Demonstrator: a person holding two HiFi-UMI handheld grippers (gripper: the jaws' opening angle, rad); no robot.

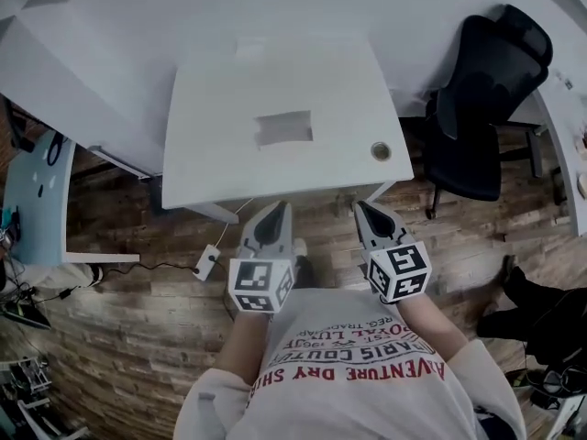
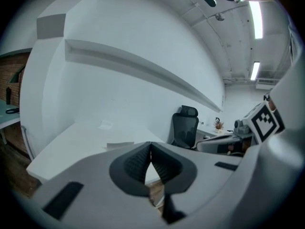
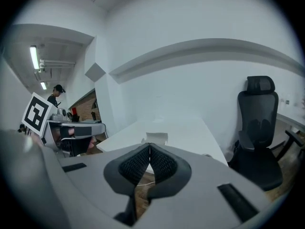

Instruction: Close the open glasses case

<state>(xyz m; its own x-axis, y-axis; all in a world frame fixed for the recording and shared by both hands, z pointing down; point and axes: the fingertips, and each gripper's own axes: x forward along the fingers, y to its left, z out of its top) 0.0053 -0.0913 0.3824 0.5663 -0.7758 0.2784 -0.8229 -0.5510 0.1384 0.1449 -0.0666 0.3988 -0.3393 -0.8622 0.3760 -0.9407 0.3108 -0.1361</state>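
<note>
Left claw (image 1: 271,222) and right claw (image 1: 372,218) hang before the table (image 1: 211,159).

- Table (image 1: 229,108): white, rectangular, standing against a white wall; a round grommet (image 1: 381,151) sits near its front right corner.
- Chair (image 1: 483,90): black office chair with headrest, just right of the table (also seen in both gripper views).
- Floor (image 1: 128,328): wood planks of mixed brown tones.
- Plug box (image 1: 207,262): small, white, lying on the floor below the table's front left corner, with a dark cable (image 1: 138,269) running left from it.
- Side desk (image 1: 41,200): pale blue, at the left edge.
- Ledge (image 2: 143,68): long white shelf on the wall above the table.
- Ceiling lamps (image 2: 256,19): two lit strips.
- Bystander (image 3: 56,94): distant, capped, dark-clothed.
</note>
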